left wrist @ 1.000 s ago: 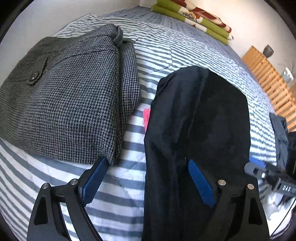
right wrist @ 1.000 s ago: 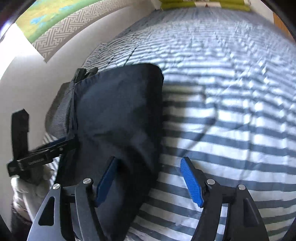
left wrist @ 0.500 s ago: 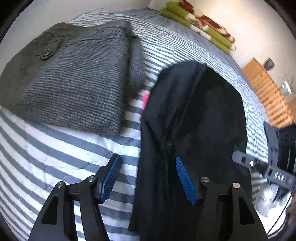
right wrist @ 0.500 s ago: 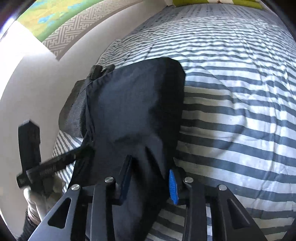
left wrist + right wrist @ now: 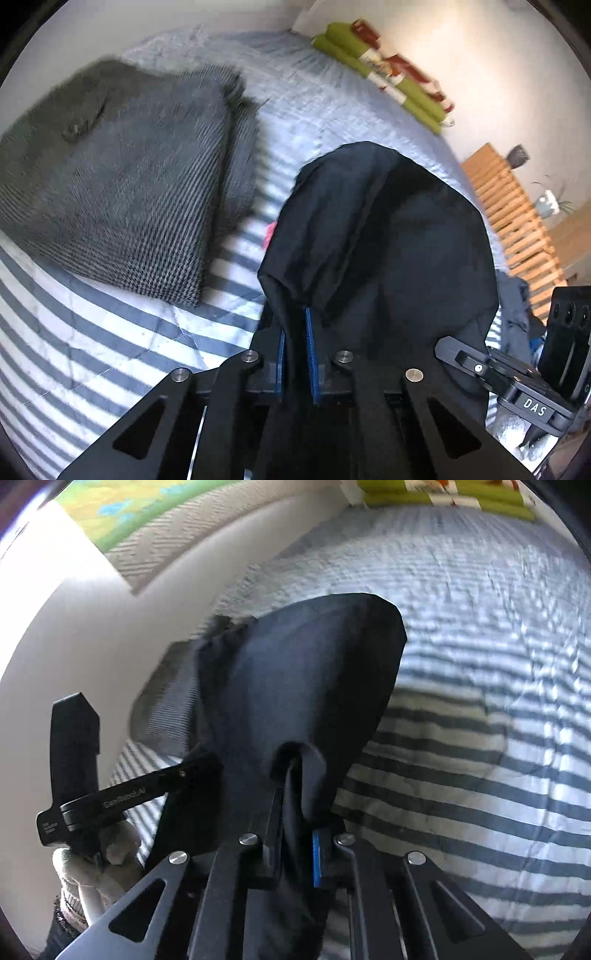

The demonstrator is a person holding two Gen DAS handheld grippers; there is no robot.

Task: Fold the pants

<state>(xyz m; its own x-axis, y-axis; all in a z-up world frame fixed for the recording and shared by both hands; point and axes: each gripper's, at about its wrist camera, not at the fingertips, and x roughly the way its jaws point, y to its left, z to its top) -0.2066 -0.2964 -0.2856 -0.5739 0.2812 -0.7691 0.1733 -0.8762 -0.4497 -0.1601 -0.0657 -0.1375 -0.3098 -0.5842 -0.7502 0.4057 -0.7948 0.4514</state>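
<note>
Both grippers, left (image 5: 294, 354) and right (image 5: 299, 843), closing, pinching raised black pants (image 5: 388, 236) over bed (image 5: 110, 350).

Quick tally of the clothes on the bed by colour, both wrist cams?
Dark navy pants, pinched by left claw and right claw as their jaws close on the fabric: 1
Grey checked pants, folded, lying on the striped bed: 1
Total: 2
</note>
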